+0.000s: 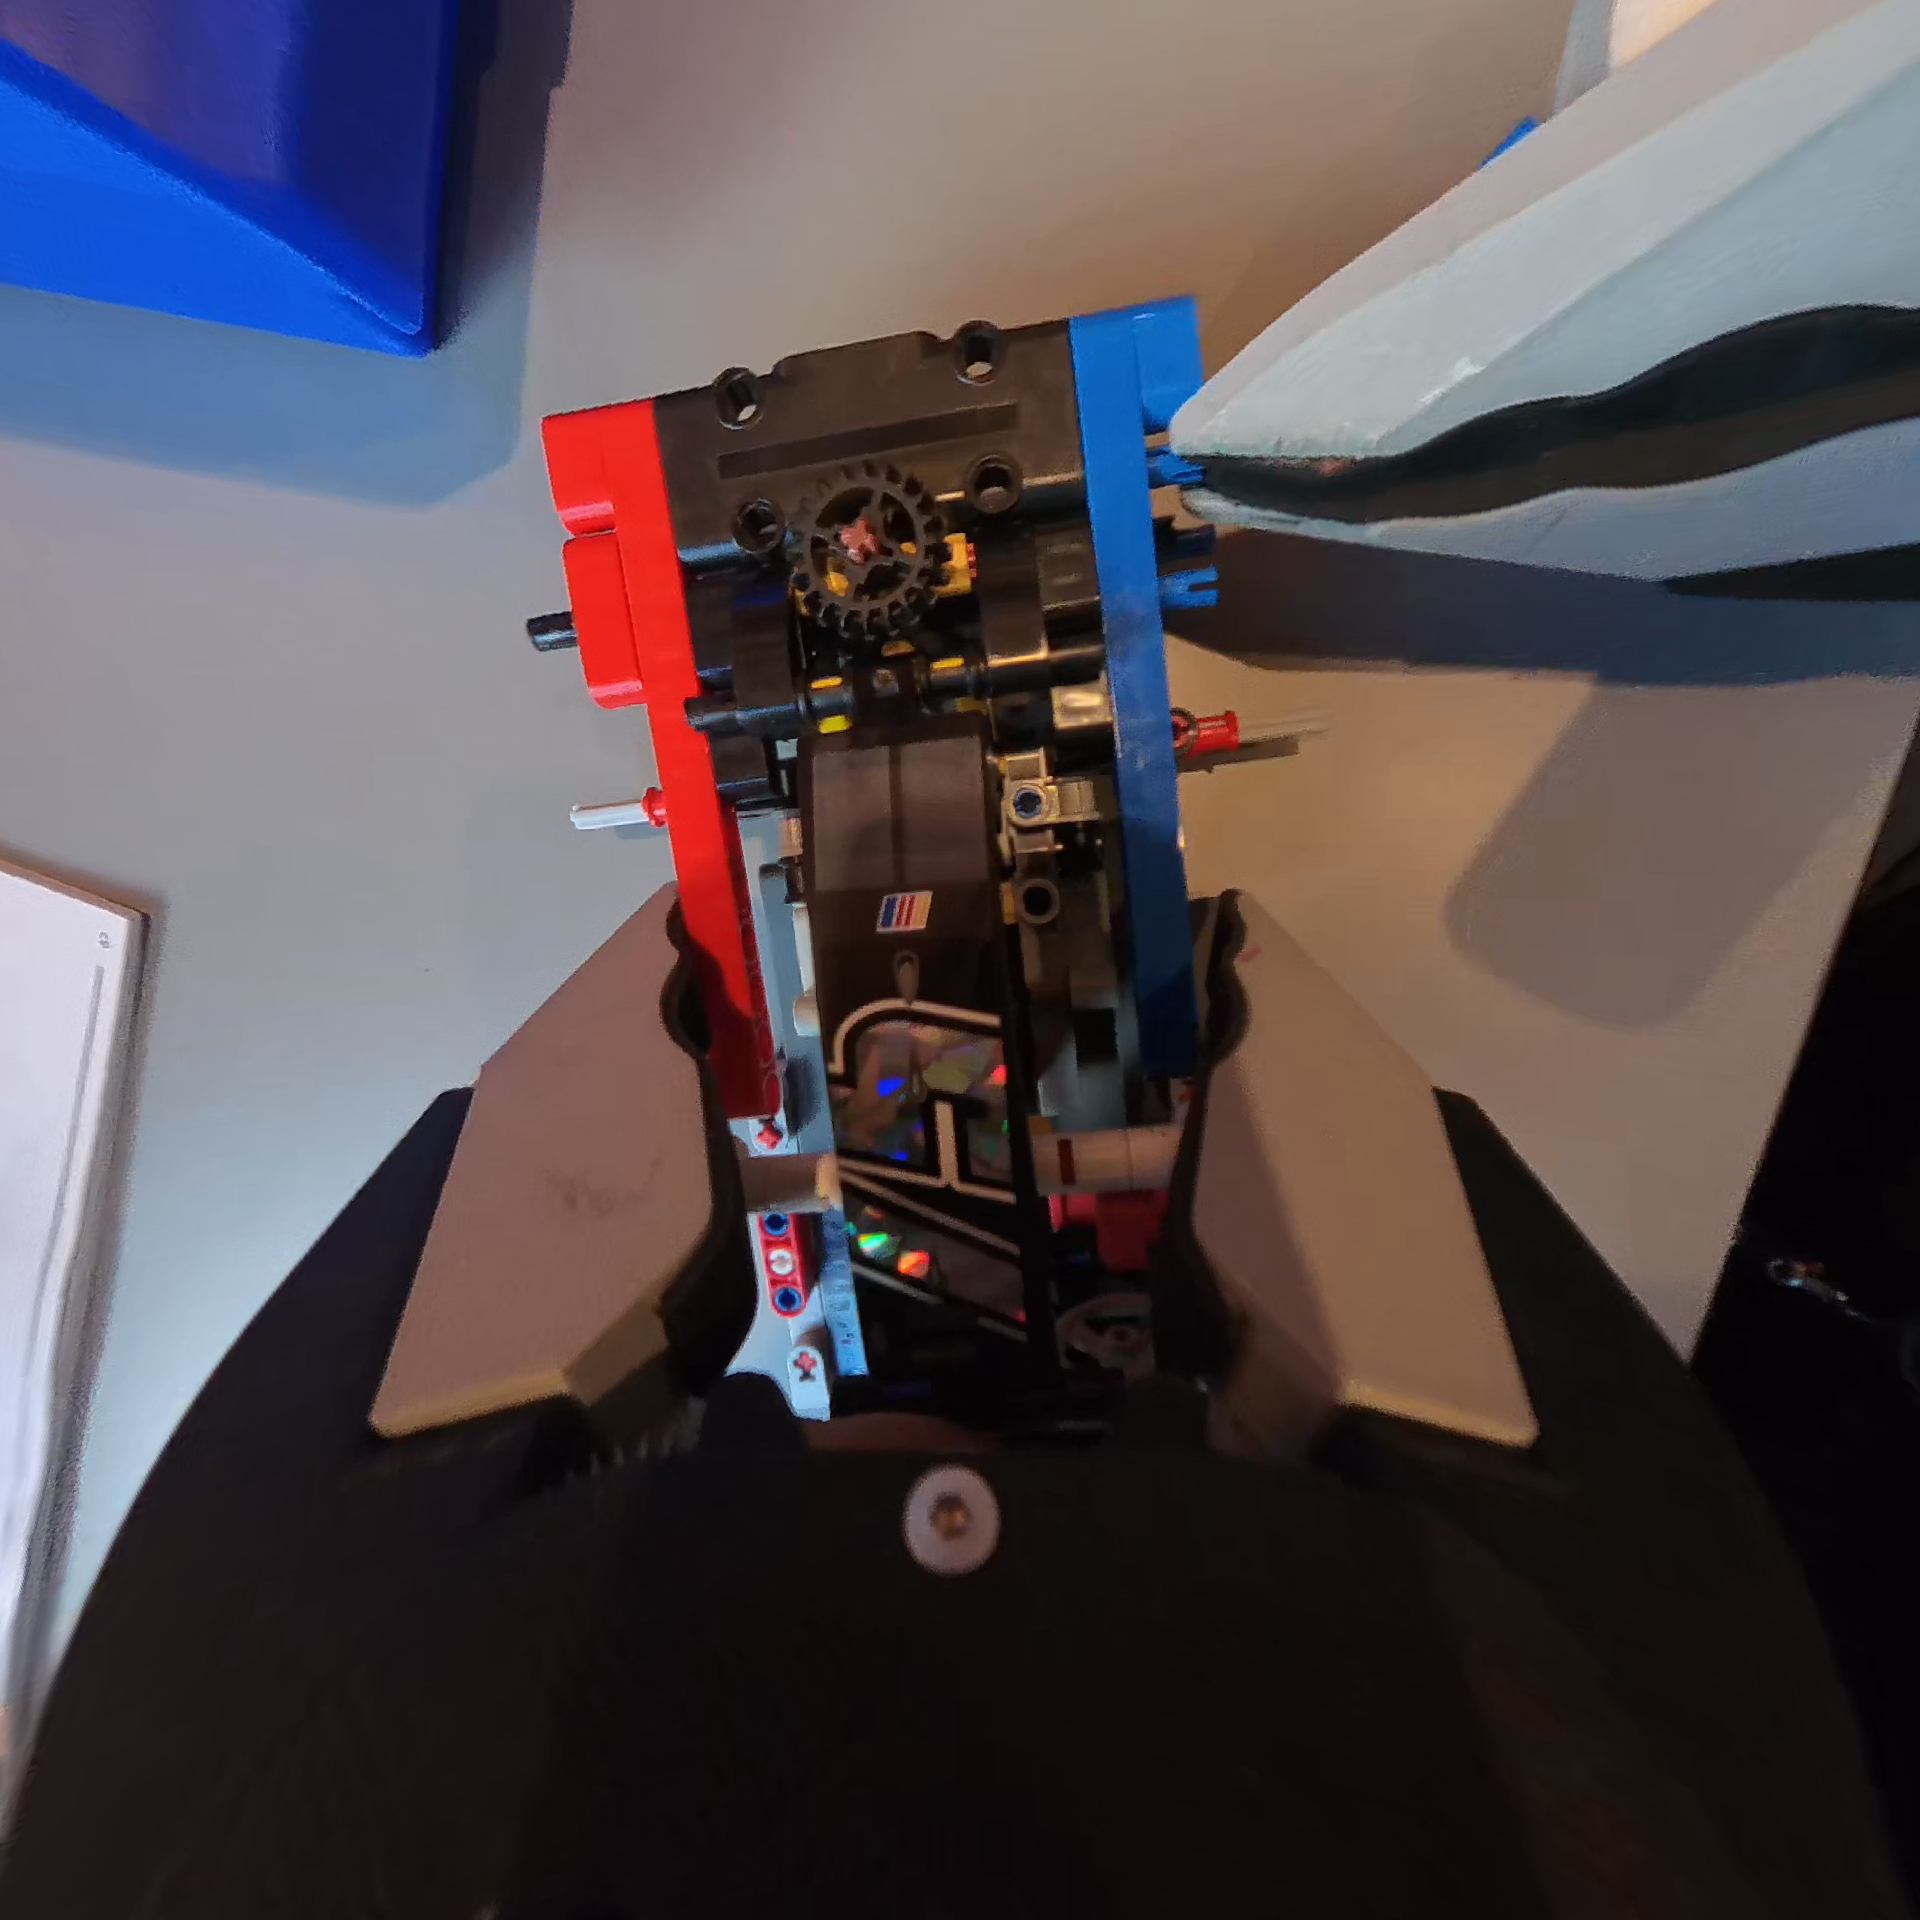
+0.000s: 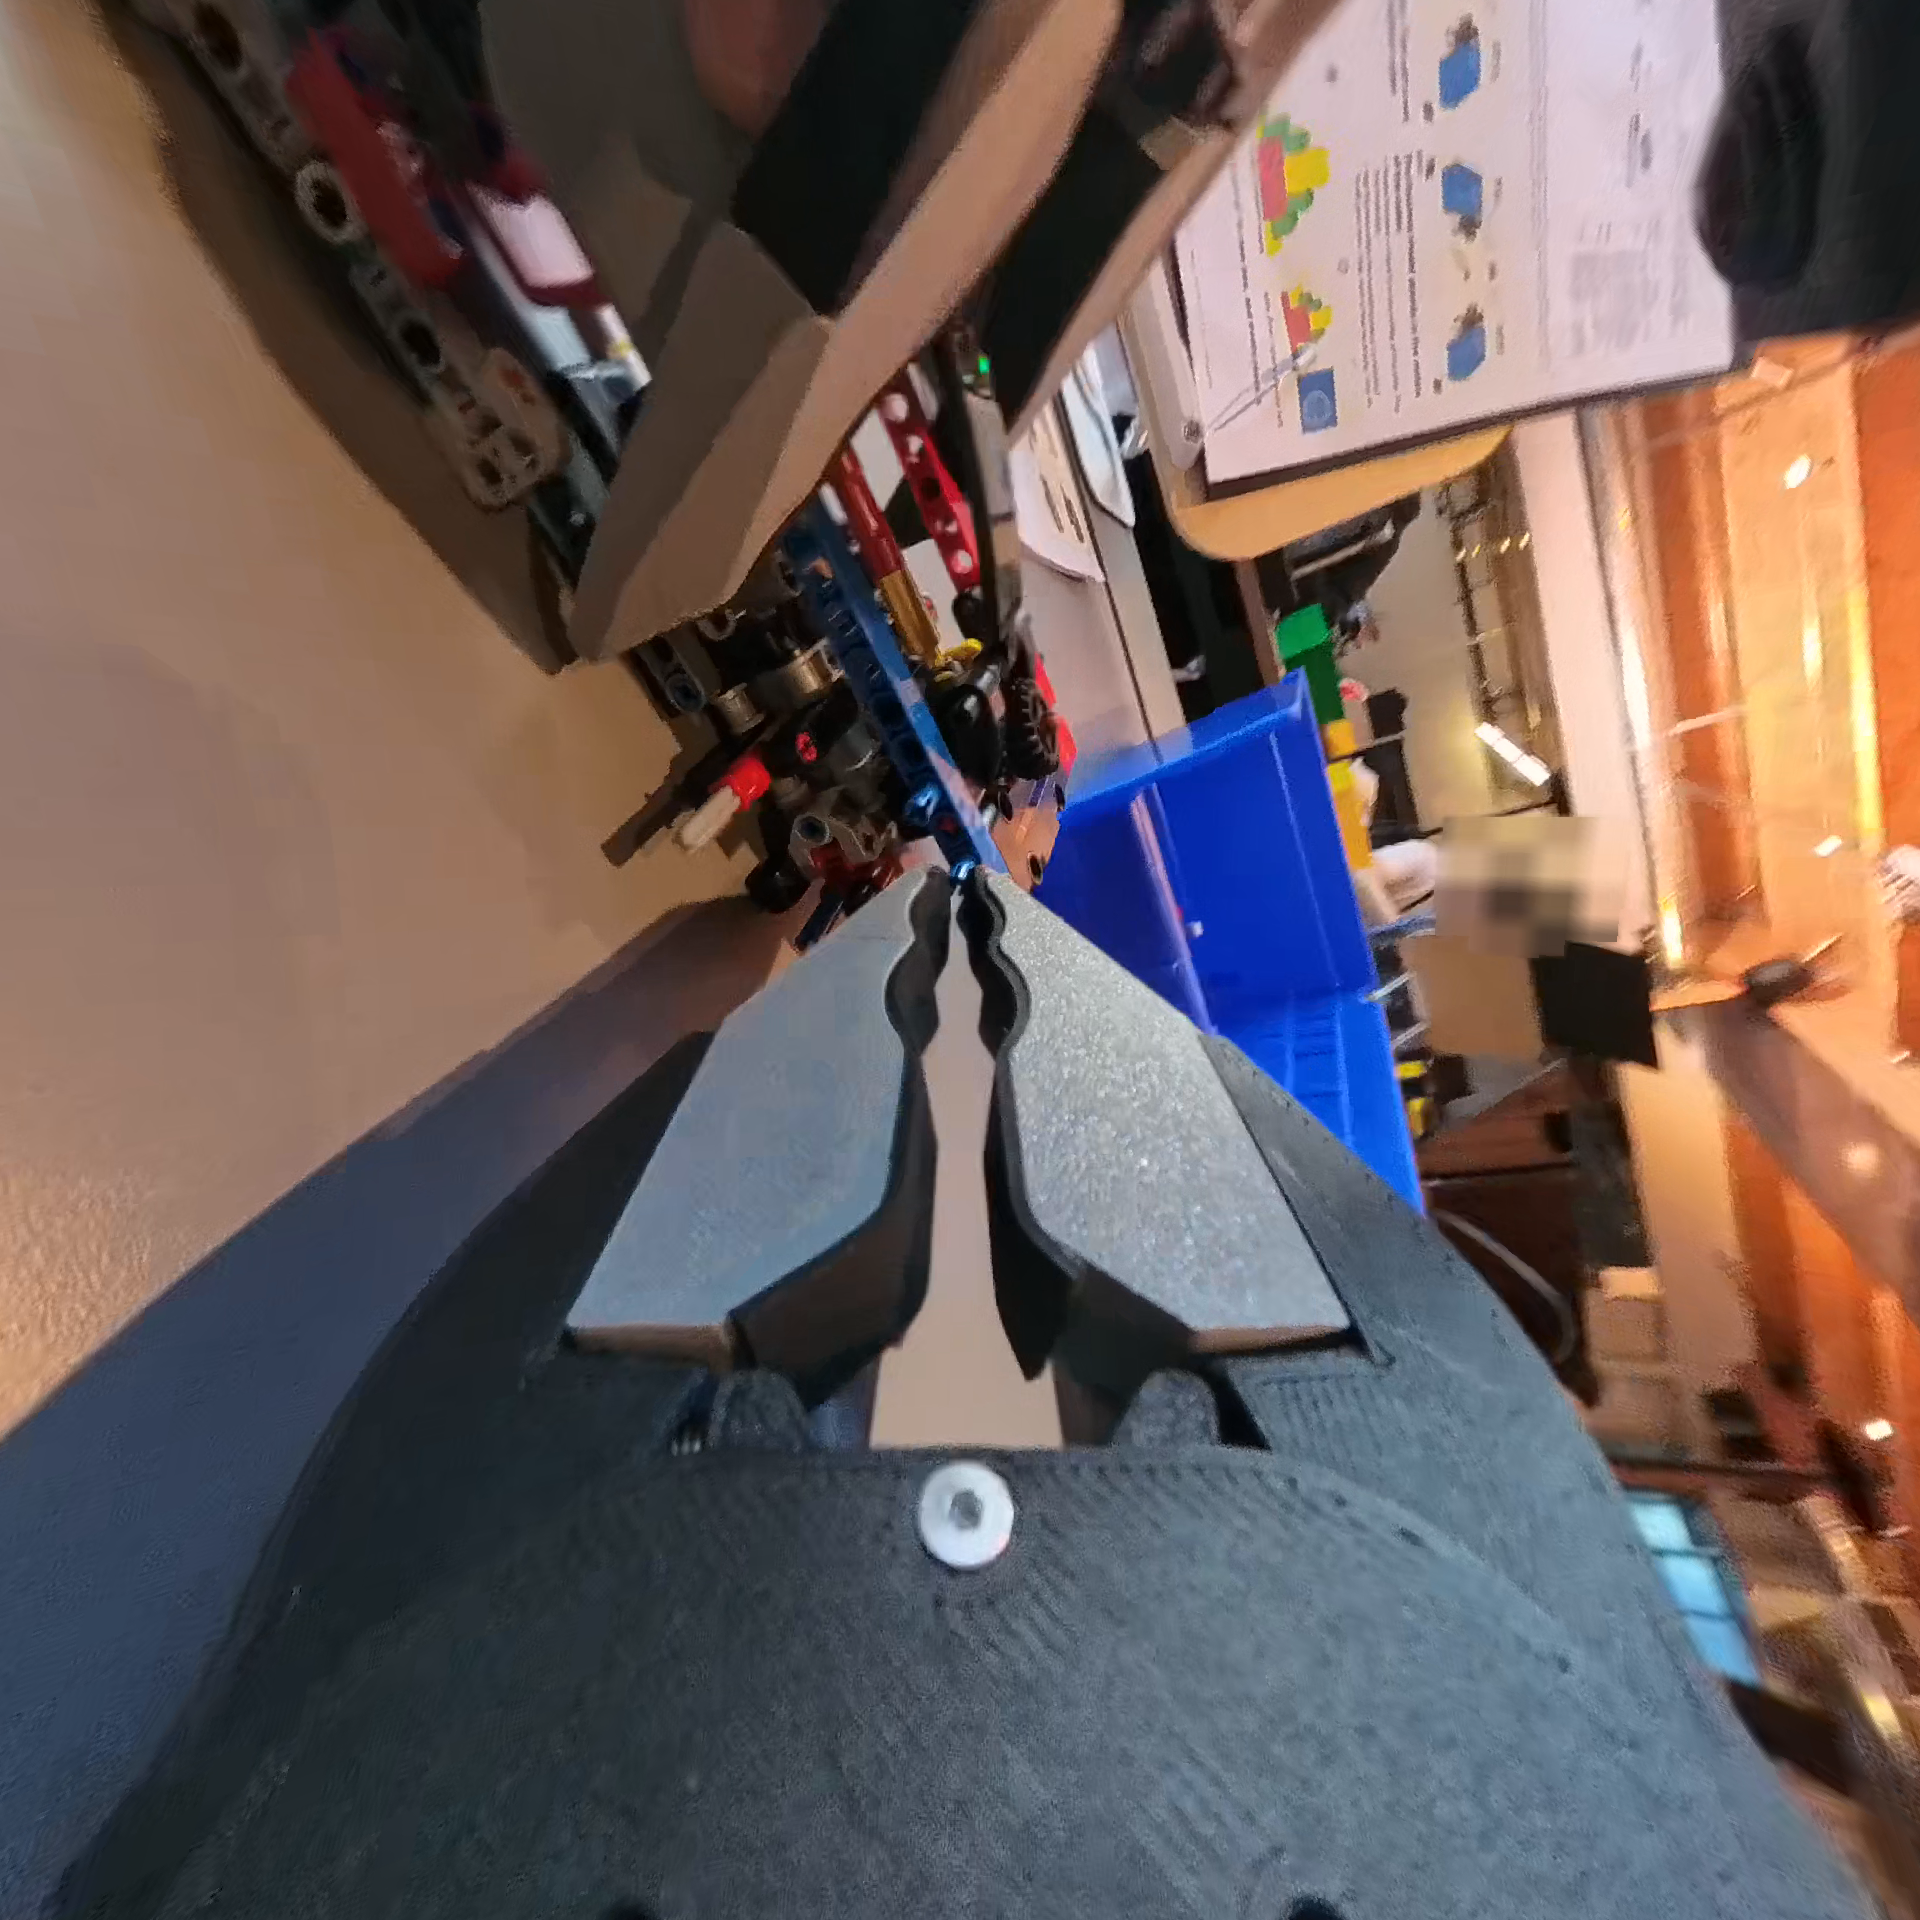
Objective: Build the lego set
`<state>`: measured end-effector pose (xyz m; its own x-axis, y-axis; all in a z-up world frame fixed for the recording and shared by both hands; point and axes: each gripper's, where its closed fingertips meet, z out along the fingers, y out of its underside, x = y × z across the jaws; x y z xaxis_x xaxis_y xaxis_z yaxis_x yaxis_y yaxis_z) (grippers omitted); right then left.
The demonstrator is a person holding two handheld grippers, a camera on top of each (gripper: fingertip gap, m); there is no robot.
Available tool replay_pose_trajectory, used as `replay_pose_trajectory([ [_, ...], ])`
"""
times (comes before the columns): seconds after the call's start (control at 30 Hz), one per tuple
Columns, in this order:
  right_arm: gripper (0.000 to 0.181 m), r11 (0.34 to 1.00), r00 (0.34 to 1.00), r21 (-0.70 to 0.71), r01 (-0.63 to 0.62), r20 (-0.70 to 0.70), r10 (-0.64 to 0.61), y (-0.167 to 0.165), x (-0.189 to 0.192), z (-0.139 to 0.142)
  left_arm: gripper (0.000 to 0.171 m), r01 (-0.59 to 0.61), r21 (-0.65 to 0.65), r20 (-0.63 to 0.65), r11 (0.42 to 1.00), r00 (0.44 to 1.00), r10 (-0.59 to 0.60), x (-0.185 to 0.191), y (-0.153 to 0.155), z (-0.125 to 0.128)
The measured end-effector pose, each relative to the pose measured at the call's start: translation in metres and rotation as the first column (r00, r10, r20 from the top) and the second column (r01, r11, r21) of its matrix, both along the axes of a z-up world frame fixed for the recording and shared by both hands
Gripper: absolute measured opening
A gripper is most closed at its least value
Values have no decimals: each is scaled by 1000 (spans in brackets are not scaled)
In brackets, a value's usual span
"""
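Left wrist view: a largely built lego model is clamped between the left gripper above the table, while a blue pin is pinched by the right gripper at its blue side beam, so further pieces are judged outstanding.

Between our left gripper's fingers we clamp the lego model, which juts beyond the fingertips. Ahead and right of them, the right gripper pinches a blue pin on its blue side.
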<state>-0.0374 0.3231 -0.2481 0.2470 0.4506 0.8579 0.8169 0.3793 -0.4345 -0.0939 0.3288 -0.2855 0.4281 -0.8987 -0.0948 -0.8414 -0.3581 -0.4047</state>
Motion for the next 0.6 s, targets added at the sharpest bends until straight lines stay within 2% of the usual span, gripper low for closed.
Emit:
replay_pose_trajectory([
  [0.13,0,999,999,-26,24,-36,-24,-2,0,2,94,-14,-15,16,1000,1000,15,1,-1,0],
  [0.2,14,990,992,-133,38,-117,-54,-7,5,3,94,-21,-8,23,1000,1000,21,0,-2,0],
  [0.23,14,977,983,-211,39,-169,-76,-12,9,4,93,-27,-7,35,1000,999,27,0,-3,1],
  [0.3,21,927,942,-374,21,-304,-144,-19,20,13,90,-39,-5,59,999,998,39,-1,-4,4],
  [0.37,32,827,887,-561,-29,-396,-237,-26,31,16,88,-54,29,74,998,996,52,-3,-3,11],
  [0.43,48,708,813,-694,-135,-486,-322,-34,38,24,88,-64,65,85,996,995,58,-6,-5,19],
  [0.53,67,525,718,-800,-291,-545,-433,-43,45,30,86,-73,139,101,988,993,60,-8,-10,36],
  [0.6,73,443,667,-816,-370,-566,-485,-44,46,32,85,-63,170,121,983,992,42,-4,-19,48],
])
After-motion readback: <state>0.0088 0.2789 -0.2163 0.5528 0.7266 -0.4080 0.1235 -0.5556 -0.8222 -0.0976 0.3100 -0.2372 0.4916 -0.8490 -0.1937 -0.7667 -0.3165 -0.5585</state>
